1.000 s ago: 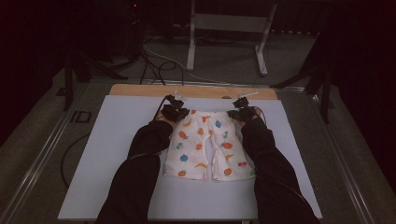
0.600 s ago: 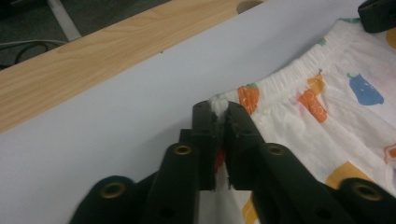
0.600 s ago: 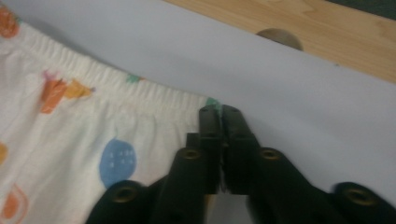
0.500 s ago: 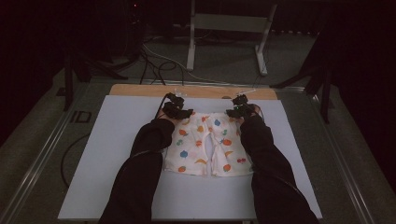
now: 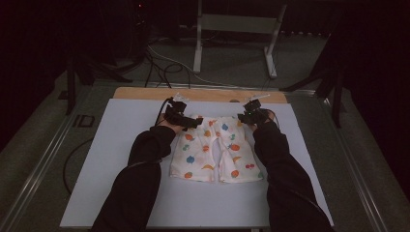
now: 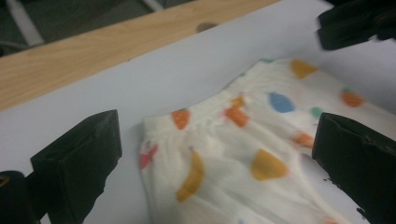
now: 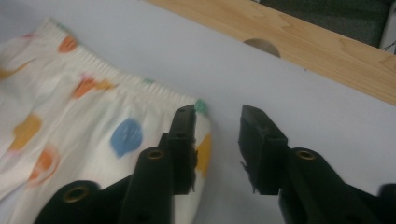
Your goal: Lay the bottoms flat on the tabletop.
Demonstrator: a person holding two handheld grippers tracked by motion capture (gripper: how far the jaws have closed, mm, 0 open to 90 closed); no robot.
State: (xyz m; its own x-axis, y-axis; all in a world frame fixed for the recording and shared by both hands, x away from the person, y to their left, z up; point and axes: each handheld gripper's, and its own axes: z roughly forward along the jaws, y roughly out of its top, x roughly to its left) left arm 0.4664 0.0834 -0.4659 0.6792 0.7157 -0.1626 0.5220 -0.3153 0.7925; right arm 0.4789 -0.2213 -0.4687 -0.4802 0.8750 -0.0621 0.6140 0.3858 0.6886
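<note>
A pair of cream shorts [image 5: 215, 152] with a coloured fruit print lies flat on the white board [image 5: 121, 145], waistband at the far side. My left gripper [image 5: 190, 121] is at the waistband's left corner. In the left gripper view its jaws [image 6: 217, 163] stand wide open, having just been opening, with the corner of the shorts [image 6: 243, 154] lying loose between them. My right gripper [image 5: 244, 117] is at the right corner. Its jaws [image 7: 217, 140] are narrowly apart and have just been closing. The shorts' corner [image 7: 70, 116] lies beside the left jaw, unpinched.
The white board rests on a wooden table whose far edge [image 5: 145, 93] shows as a bare strip with a round hole [image 7: 261, 46]. Beyond it, on the floor, stand a metal frame [image 5: 237, 24] and cables [image 5: 159, 63]. The other gripper [image 6: 355, 23] shows at the top right of the left gripper view.
Both hands have shifted only slightly at the waistband corners. The shorts lie flat in much the same place.
</note>
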